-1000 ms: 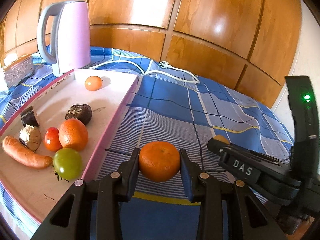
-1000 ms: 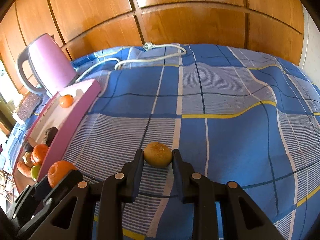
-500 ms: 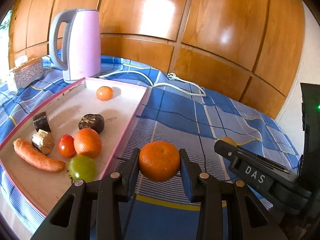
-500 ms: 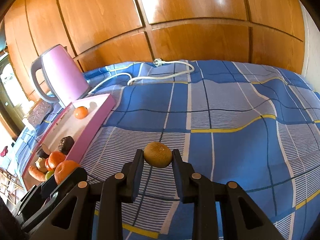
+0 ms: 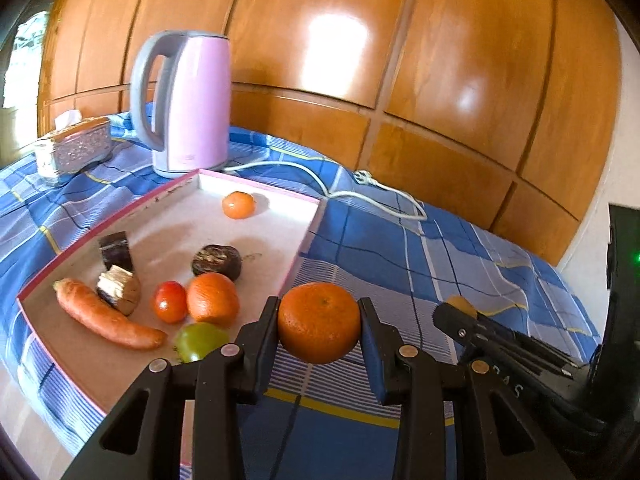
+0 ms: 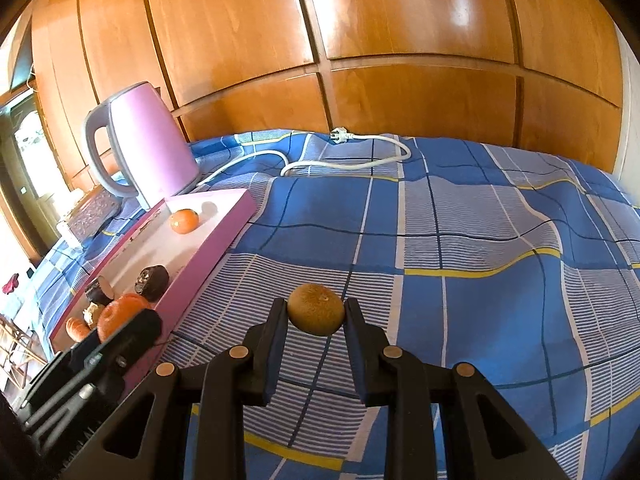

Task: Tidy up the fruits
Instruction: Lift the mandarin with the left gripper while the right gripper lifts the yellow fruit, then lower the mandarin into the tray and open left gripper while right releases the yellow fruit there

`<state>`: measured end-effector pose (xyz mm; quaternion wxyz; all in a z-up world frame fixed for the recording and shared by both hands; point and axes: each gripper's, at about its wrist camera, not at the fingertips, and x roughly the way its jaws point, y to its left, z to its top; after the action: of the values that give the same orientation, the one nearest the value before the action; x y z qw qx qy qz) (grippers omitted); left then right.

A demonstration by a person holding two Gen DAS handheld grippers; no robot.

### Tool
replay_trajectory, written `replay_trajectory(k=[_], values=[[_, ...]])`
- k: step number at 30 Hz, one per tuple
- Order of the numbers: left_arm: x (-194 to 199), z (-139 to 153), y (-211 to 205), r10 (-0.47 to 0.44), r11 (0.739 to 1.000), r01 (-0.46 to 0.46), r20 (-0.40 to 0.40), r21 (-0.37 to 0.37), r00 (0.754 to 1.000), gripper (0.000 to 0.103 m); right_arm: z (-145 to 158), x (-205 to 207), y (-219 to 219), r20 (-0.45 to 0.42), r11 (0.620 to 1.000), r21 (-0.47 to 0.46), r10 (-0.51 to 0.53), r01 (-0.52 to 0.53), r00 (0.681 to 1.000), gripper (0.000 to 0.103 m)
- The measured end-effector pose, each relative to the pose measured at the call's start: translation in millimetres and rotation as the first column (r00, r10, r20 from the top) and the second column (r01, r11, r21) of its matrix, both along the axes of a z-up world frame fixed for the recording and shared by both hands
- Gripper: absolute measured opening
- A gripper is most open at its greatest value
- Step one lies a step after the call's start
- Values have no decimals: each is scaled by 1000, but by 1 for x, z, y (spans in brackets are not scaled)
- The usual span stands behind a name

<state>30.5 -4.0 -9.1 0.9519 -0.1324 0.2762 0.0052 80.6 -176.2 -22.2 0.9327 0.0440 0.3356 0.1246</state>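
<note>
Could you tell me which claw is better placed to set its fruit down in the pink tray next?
Left, probably. The left claw grips its orange right beside the pink tray. The right claw, holding the kiwi, is farther out over the blue cloth.

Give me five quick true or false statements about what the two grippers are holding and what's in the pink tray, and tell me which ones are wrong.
1. The left gripper is shut on an orange. True.
2. The right gripper is open with nothing in it. False: it is shut on a brown kiwi.
3. A carrot lies inside the pink tray. True.
4. The pink kettle stands inside the tray. False: it stands on the blue checked cloth just beyond the tray's far end.
5. The kettle's white cord is plugged into the wall. False: its plug lies loose on the cloth.
</note>
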Motion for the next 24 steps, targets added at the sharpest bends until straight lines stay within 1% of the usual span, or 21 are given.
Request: replay_trajectory(k=[7, 11, 14, 24], values=[[-3, 1, 11, 57, 998, -57, -2, -13, 998, 38, 3, -5, 9, 16, 999, 2, 33, -33, 999, 29], [-5, 0, 19, 97, 995, -97, -9, -23, 995, 38, 5, -6, 16, 17, 998, 44, 41, -42, 999, 29], [-4, -1, 26, 125, 991, -126, -23, -39, 992, 38, 6, -6, 25, 20, 997, 53, 55, -56, 998, 29], [-6, -3, 43, 171, 983, -173, -37, -60, 985, 38, 11, -10, 52, 20, 993, 57, 104, -105, 994, 29]])
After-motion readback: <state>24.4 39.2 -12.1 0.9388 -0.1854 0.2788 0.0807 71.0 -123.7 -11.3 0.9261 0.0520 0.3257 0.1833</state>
